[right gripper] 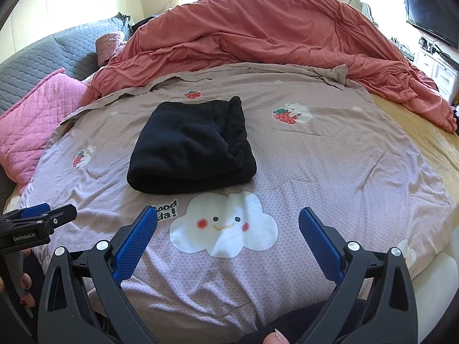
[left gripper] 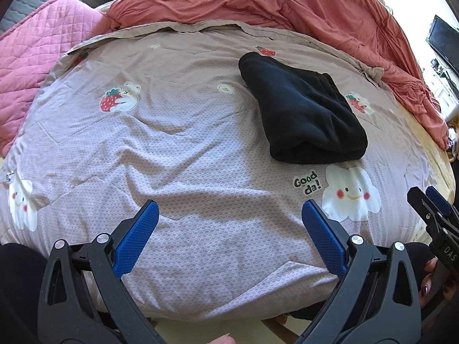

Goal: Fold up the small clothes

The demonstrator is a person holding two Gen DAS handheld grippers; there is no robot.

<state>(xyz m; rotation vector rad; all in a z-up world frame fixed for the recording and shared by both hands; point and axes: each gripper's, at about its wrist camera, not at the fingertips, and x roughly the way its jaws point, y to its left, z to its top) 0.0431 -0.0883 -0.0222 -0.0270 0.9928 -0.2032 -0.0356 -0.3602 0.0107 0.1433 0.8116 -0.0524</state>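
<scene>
A folded black garment (right gripper: 191,149) is seen at 11 o'clock on the printed quilt (right gripper: 330,172). The left gripper (left gripper: 229,229) and right gripper (right gripper: 228,229) are held with jaws apart, nothing clamped.

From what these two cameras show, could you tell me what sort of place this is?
Most likely a bedroom in a home: a bed under a printed quilt, a rumpled red duvet and pink pillow behind, and a wall-mounted television.

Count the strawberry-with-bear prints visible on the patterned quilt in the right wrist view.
2. One strawberry-with-bear print lies right of the folded black garment; another lies left of it. More may be hidden under the garment or the orange duvet.
</scene>
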